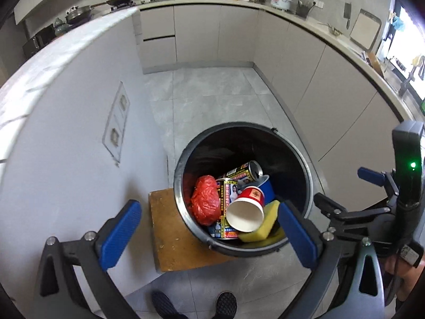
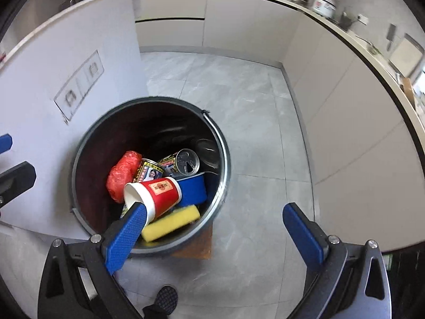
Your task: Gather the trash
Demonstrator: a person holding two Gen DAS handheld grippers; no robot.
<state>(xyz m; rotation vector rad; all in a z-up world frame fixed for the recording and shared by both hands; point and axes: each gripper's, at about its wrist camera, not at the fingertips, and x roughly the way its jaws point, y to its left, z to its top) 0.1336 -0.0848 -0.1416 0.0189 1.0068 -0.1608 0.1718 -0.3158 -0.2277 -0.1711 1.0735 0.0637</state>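
A black round trash bin [image 1: 183,164] [image 2: 79,159] stands on a wooden board [image 1: 172,236] on the floor. Inside lie a red paper cup [image 1: 248,208] [image 2: 156,194], a yellow sponge [image 1: 263,228] [image 2: 170,223], a red plastic bag [image 1: 205,203] [image 2: 122,175], two printed cans [image 1: 245,171] [image 2: 183,162] and a blue container [image 1: 267,188] [image 2: 192,190]. My left gripper [image 1: 209,228] is open and empty above the bin's near rim. My right gripper [image 2: 215,228] is open and empty above the bin's near right edge; it also shows in the left wrist view [image 1: 345,186].
A white island wall with two sockets [image 1: 117,122] [image 2: 79,82] stands left of the bin. Beige cabinets [image 1: 332,101] [image 2: 345,93] run along the back and right, with cookware on the counter. The grey tile floor [image 1: 212,95] lies beyond. The person's shoes [image 1: 225,304] are below.
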